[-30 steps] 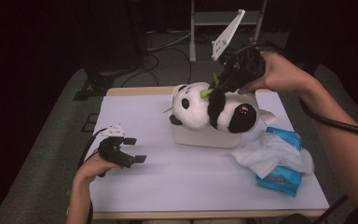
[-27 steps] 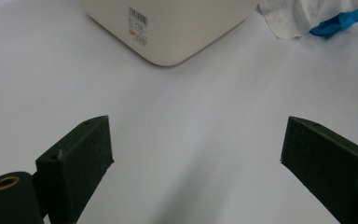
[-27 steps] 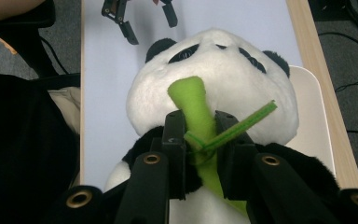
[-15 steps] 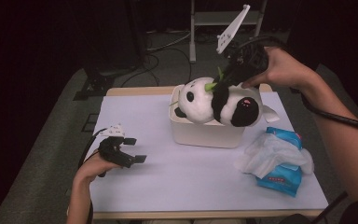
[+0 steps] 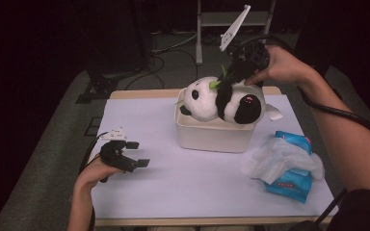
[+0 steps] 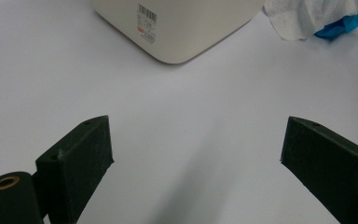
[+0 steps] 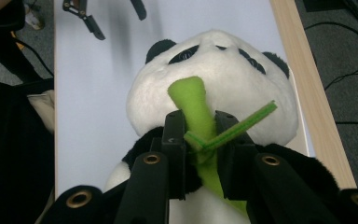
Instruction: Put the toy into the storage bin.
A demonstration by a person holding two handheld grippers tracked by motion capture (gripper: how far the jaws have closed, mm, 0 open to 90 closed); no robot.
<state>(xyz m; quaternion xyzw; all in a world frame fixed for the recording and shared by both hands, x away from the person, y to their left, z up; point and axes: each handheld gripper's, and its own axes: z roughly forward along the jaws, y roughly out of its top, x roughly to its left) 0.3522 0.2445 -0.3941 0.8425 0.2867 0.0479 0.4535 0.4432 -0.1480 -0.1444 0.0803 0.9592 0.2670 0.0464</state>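
Pinching plush panda's (image 7: 214,88) green felt stalk (image 7: 196,109), right tongs (image 7: 200,140); left tongs (image 6: 193,154) wide.

A white barcode sticker (image 6: 147,17) with black bars and a small red mark sits on the side wall of the cream bin (image 6: 182,32); its print is too small to read. The blue wipes pack (image 5: 289,183) carries a red-and-white label, also illegible.

White table (image 5: 173,192) bears bin (image 5: 212,137), wipes pack (image 5: 289,180).
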